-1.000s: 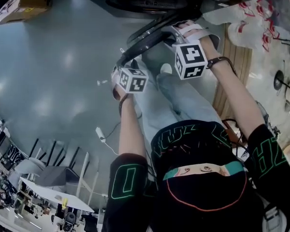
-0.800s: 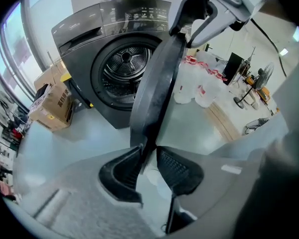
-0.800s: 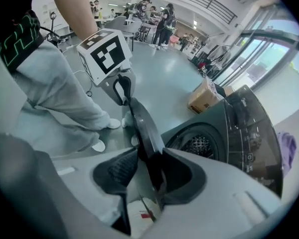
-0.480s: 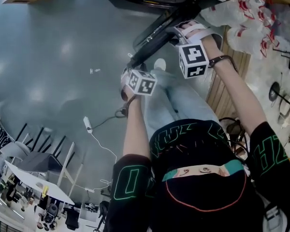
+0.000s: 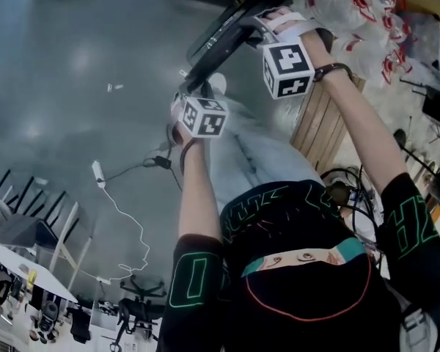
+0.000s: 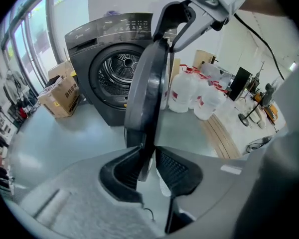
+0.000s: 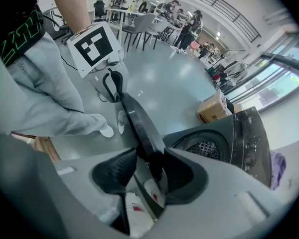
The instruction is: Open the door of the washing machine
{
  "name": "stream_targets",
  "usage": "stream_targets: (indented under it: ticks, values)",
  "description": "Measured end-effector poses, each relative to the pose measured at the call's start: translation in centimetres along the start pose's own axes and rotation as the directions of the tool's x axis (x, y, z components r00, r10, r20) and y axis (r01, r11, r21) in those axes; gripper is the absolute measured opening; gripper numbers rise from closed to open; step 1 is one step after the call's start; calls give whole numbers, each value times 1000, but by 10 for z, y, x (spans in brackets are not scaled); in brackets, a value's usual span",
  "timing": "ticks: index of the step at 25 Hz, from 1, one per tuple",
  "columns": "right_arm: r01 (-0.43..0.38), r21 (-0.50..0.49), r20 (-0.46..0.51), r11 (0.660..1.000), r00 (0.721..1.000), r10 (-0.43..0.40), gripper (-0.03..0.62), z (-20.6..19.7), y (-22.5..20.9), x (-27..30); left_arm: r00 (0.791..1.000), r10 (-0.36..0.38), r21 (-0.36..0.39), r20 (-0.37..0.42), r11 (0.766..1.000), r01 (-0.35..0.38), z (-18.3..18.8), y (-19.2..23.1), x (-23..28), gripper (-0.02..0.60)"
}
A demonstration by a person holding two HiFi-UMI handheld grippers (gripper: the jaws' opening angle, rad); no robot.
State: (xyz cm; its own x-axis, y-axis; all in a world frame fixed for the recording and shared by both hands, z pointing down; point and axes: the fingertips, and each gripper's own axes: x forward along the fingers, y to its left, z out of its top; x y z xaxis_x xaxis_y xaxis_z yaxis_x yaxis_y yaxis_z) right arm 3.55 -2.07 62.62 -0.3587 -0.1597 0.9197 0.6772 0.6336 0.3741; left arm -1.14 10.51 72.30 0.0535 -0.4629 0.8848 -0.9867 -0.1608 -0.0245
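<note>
The dark grey washing machine [image 6: 97, 78] [image 7: 224, 138] stands with its drum uncovered. Its round door [image 5: 220, 39] [image 6: 147, 88] [image 7: 137, 123] is swung well out and shows edge-on. My left gripper [image 5: 186, 88] [image 6: 148, 158] sits on the door's free edge; its jaws have just been closing and both pads now press on that edge. Nearer the machine, the door's rim runs between the jaws of my right gripper [image 5: 262, 25] [image 7: 149, 171]. Those jaws have just been opening: the rim lies against one pad and a gap shows at the other.
White jugs with red labels [image 6: 194, 93] [image 5: 359, 13] and a wooden pallet [image 5: 326, 123] stand at the machine's right. A cardboard box [image 6: 62, 93] sits at its left. Cables [image 5: 125, 204] trail over the grey floor. The person's legs and shoes [image 7: 107, 130] are just behind the door.
The door has swung further out from the machine with both grippers on it. The machine has slid out of the top of the head view. The left gripper has moved down and left.
</note>
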Motion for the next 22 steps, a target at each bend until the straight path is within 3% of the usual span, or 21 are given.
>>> stream_targets:
  ticks: [5,11,22]
  values:
    - [-26,-52,-11,998,1000,25,172,-11,18,-6,1000,-8,-8,-10,1000,8,-3,-36,3,83]
    - [-31,-154,-5,988,1000,30,173,-24,41,-16,999,-27,-83,45,996,31,-5,-84,5,84]
    - [-54,-331,-66,942,997,34,176,-59,86,-41,995,-90,-135,51,986,96,2,-174,1,89]
